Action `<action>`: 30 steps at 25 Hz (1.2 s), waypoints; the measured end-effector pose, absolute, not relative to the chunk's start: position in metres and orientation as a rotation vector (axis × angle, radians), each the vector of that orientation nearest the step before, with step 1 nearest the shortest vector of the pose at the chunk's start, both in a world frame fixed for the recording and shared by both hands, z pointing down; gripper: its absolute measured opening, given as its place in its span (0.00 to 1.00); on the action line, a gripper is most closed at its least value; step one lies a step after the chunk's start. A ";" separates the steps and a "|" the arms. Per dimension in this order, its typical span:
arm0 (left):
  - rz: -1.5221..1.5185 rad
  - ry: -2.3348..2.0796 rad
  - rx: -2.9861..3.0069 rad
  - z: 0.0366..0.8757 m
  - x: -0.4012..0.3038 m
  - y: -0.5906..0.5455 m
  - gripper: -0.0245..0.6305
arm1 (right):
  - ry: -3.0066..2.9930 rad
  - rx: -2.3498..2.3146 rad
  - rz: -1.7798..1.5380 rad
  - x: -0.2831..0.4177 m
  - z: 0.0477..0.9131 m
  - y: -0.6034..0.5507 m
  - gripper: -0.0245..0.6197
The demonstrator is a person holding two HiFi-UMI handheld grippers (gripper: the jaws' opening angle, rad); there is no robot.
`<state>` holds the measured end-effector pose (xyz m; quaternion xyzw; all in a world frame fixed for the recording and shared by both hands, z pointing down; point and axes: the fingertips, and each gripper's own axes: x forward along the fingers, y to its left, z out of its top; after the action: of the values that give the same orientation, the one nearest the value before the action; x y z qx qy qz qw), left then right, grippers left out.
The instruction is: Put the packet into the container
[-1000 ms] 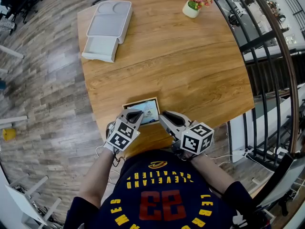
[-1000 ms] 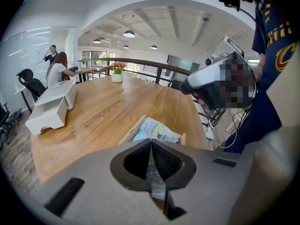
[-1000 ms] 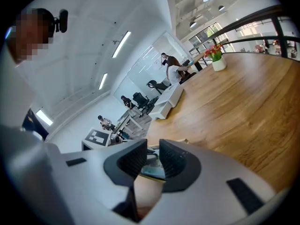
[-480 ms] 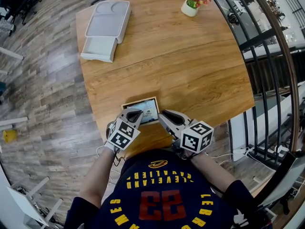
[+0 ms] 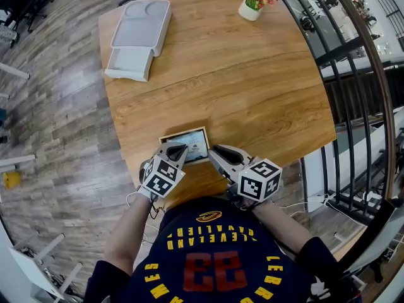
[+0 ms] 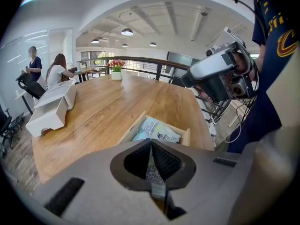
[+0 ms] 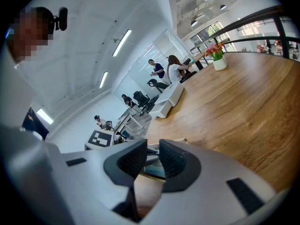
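Observation:
A small wooden container point(image 5: 184, 133) sits near the table's front edge with a pale blue and white packet point(image 5: 193, 146) lying in it. My left gripper point(image 5: 178, 151) is at the container's near left corner, shut on the packet's near edge. In the left gripper view the packet point(image 6: 157, 131) lies inside the container point(image 6: 129, 127), with its printed edge pinched at my left gripper point(image 6: 151, 150). My right gripper point(image 5: 215, 152) is just beside the container's right wall, its jaws slightly apart and holding nothing. In the right gripper view the packet point(image 7: 153, 170) shows through the gap of my right gripper point(image 7: 150, 154).
A white moulded tray stack point(image 5: 137, 35) lies at the table's far left corner. A flower pot point(image 5: 252, 7) stands at the far right. A black railing point(image 5: 353, 100) runs along the table's right side. People sit at desks beyond the table point(image 6: 55, 72).

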<state>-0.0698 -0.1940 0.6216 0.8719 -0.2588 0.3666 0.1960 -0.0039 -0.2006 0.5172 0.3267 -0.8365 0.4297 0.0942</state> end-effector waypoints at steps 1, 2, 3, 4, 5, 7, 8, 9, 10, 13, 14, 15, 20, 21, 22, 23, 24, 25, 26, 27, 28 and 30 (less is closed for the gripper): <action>1.035 -0.727 2.444 0.622 -0.070 -0.194 0.05 | -2.482 0.966 1.273 -0.005 0.517 -0.200 0.17; 1.046 -0.729 2.447 0.623 -0.070 -0.193 0.05 | -2.483 0.962 1.273 -0.005 0.517 -0.200 0.17; 1.057 -0.729 2.448 0.624 -0.070 -0.193 0.05 | -2.484 0.960 1.272 -0.006 0.517 -0.200 0.17; 1.066 -0.729 2.447 0.625 -0.070 -0.193 0.05 | -2.485 0.958 1.272 -0.006 0.517 -0.200 0.17; 1.072 -0.727 2.445 0.626 -0.070 -0.193 0.05 | -2.486 0.957 1.272 -0.006 0.518 -0.200 0.17; 1.079 -0.726 2.439 0.628 -0.070 -0.193 0.05 | -2.487 0.958 1.275 -0.005 0.518 -0.200 0.17; 1.082 -0.726 2.435 0.629 -0.070 -0.192 0.06 | -2.488 0.959 1.276 -0.004 0.518 -0.199 0.17; 1.085 -0.727 2.430 0.629 -0.070 -0.192 0.06 | -2.488 0.959 1.278 -0.004 0.518 -0.199 0.17; 1.087 -0.729 2.426 0.630 -0.071 -0.191 0.06 | -2.488 0.959 1.279 -0.004 0.518 -0.199 0.17; 1.095 -0.731 2.420 0.631 -0.071 -0.191 0.06 | -2.490 0.957 1.278 -0.004 0.517 -0.198 0.17; 1.099 -0.732 2.420 0.631 -0.071 -0.190 0.06 | -2.491 0.956 1.278 -0.005 0.518 -0.197 0.17; 1.102 -0.734 2.419 0.632 -0.071 -0.190 0.06 | -2.491 0.955 1.279 -0.005 0.518 -0.197 0.17; 1.106 -0.732 2.418 0.634 -0.069 -0.190 0.06 | -2.494 0.956 1.278 -0.004 0.518 -0.196 0.17; 1.108 -0.734 2.418 0.634 -0.069 -0.191 0.06 | -2.496 0.957 1.278 -0.003 0.518 -0.197 0.17; 1.109 -0.736 2.418 0.634 -0.068 -0.191 0.06 | -2.497 0.957 1.278 -0.003 0.518 -0.197 0.17; 1.109 -0.739 2.418 0.634 -0.068 -0.191 0.06 | -2.497 0.957 1.278 -0.003 0.517 -0.196 0.17; 1.107 -0.742 2.418 0.633 -0.067 -0.191 0.07 | -2.497 0.958 1.278 -0.003 0.517 -0.196 0.17; 1.104 -0.744 2.419 0.633 -0.067 -0.190 0.08 | -2.497 0.958 1.278 -0.003 0.516 -0.195 0.17; 1.100 -0.746 2.419 0.633 -0.067 -0.189 0.11 | -2.497 0.958 1.278 -0.003 0.516 -0.195 0.17; 1.097 -0.748 2.421 0.633 -0.067 -0.188 0.14 | -2.497 0.959 1.278 -0.004 0.516 -0.194 0.17; 1.096 -0.751 2.422 0.633 -0.066 -0.188 0.17 | -2.498 0.959 1.277 -0.004 0.516 -0.194 0.17; 1.095 -0.760 2.424 0.633 -0.066 -0.187 0.19 | -2.501 0.957 1.277 -0.004 0.516 -0.193 0.17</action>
<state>-0.0657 -0.1871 0.6330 0.8609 -0.2699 0.3887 0.1866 -0.0043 -0.1933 0.5160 0.3214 -0.8398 0.4287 0.0874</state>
